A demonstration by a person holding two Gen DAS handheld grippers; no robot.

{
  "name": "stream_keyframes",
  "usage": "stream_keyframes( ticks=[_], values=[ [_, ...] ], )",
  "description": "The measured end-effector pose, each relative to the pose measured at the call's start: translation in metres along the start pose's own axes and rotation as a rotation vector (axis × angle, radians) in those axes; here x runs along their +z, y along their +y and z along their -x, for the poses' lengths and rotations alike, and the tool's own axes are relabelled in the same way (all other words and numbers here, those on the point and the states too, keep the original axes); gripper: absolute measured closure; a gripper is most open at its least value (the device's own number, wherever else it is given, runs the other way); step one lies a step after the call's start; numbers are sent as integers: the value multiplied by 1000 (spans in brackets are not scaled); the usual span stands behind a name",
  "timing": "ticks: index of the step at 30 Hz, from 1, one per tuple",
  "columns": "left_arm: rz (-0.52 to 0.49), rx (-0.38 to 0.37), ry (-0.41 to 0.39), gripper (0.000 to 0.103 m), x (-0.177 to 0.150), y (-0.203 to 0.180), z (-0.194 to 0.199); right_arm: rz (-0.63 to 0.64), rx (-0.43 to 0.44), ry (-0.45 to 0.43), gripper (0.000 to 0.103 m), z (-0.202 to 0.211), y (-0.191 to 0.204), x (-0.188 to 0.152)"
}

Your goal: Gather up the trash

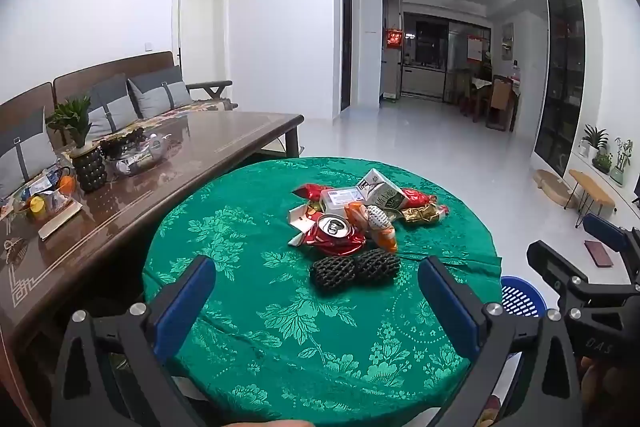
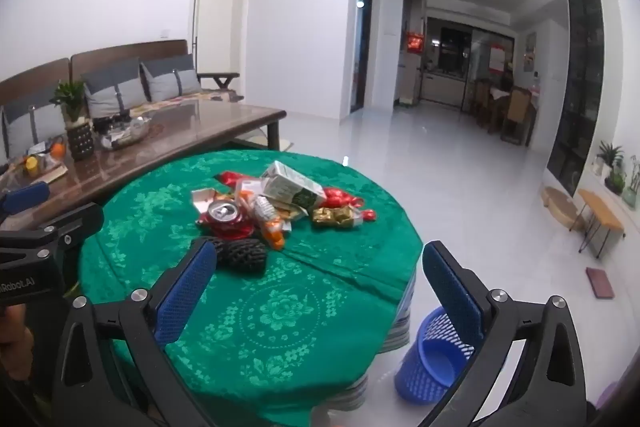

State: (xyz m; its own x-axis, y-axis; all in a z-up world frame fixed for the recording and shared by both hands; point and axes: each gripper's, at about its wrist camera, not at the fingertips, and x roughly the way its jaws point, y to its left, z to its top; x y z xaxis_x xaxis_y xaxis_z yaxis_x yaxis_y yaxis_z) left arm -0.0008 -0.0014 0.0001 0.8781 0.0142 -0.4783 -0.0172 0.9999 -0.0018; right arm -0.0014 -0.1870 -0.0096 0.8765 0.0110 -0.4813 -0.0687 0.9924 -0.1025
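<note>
Both the left tool [image 1: 316, 279] and the right tool [image 2: 320, 267] are held tilted downward over the green-clothed bench [image 1: 248, 227], jaws spread wide and nothing gripped. The trash pile [image 1: 348, 215] lies near the bench's middle, its wrappers hard to tell apart. The blue basket [image 2: 432, 359] on the floor is seen whole only from the right wrist; it is cut off by the bench edge in the left view.

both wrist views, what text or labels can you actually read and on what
"DAS": on the right gripper body, seen from the left wrist; cut off.
"Robot.AI": on the left gripper body, seen from the right wrist; its start is cut off.
Carton: big print, too blurred to read.
Can, wrappers and red wall signs: too small or blurred.
</note>
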Motion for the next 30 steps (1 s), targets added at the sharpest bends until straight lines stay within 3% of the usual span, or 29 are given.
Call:
stream_keyframes(
  ticks=[30],
  values=[
    [-16,-6,28,0,-4,0,-3,19,-19,-10,0,4,1,-1]
  ],
)
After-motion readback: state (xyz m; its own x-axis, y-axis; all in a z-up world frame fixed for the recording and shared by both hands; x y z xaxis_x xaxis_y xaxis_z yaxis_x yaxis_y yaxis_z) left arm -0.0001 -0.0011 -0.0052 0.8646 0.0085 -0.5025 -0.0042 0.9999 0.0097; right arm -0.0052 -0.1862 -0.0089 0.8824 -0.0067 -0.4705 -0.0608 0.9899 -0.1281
